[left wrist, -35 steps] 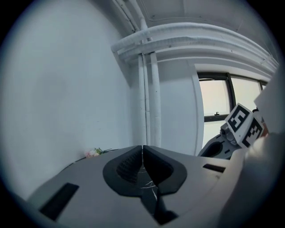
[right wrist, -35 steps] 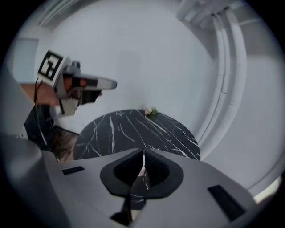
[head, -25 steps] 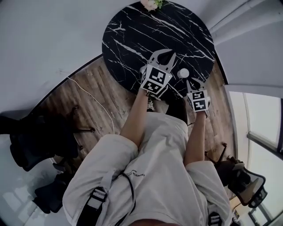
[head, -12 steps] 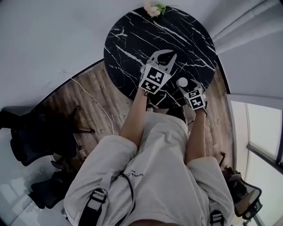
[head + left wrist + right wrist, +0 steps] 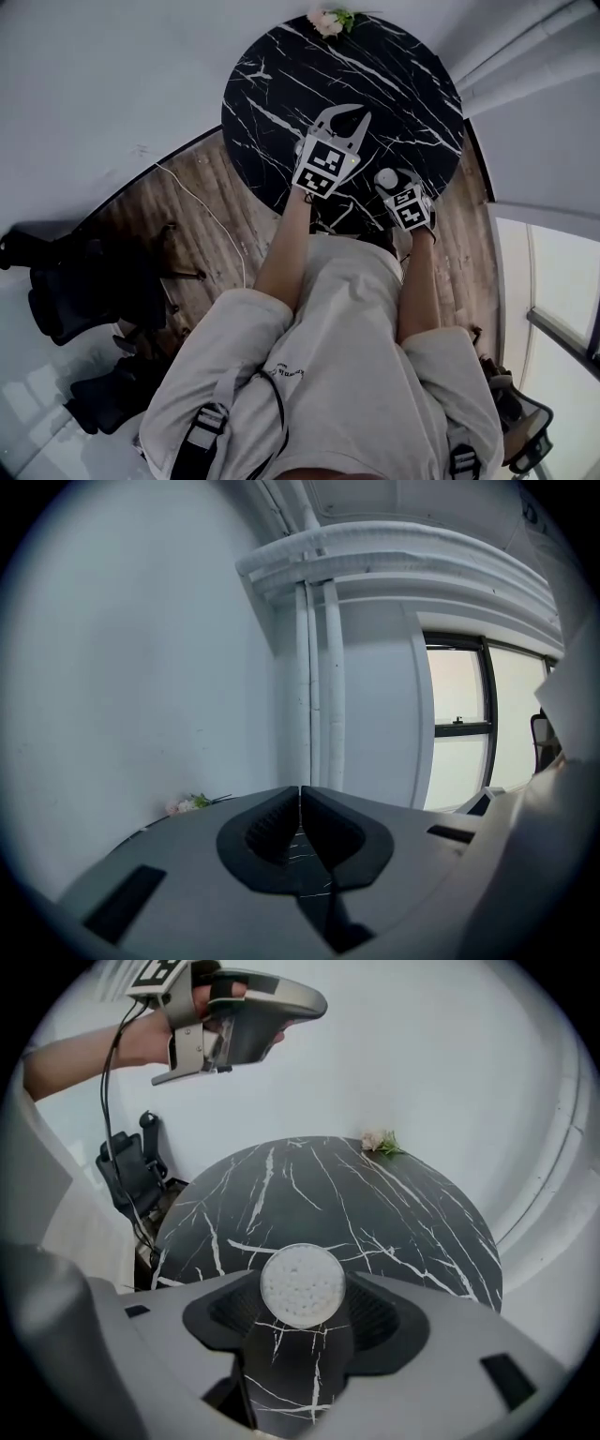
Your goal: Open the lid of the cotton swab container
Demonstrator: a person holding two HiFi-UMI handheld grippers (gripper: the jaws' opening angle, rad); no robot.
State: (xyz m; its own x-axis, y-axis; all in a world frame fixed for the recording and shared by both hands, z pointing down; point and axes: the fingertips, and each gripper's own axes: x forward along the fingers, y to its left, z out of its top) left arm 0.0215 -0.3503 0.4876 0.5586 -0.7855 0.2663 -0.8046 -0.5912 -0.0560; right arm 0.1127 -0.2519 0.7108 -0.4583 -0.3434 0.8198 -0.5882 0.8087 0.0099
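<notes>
The container [image 5: 385, 177] (round, white swabs showing) stands on the desk [image 5: 394, 1213] between the just-opened, released jaws of the right hand-held gripper [image 5: 305, 1281]. The left hand-held gripper [image 5: 300, 794] is clenched, empty.

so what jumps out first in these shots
A round black marble table with white veins stands before the person, with a small round cotton swab container near its closer edge. The right gripper hangs over it, its jaws just opened and standing apart on either side of the container. The left gripper is held high, shut and empty.
</notes>
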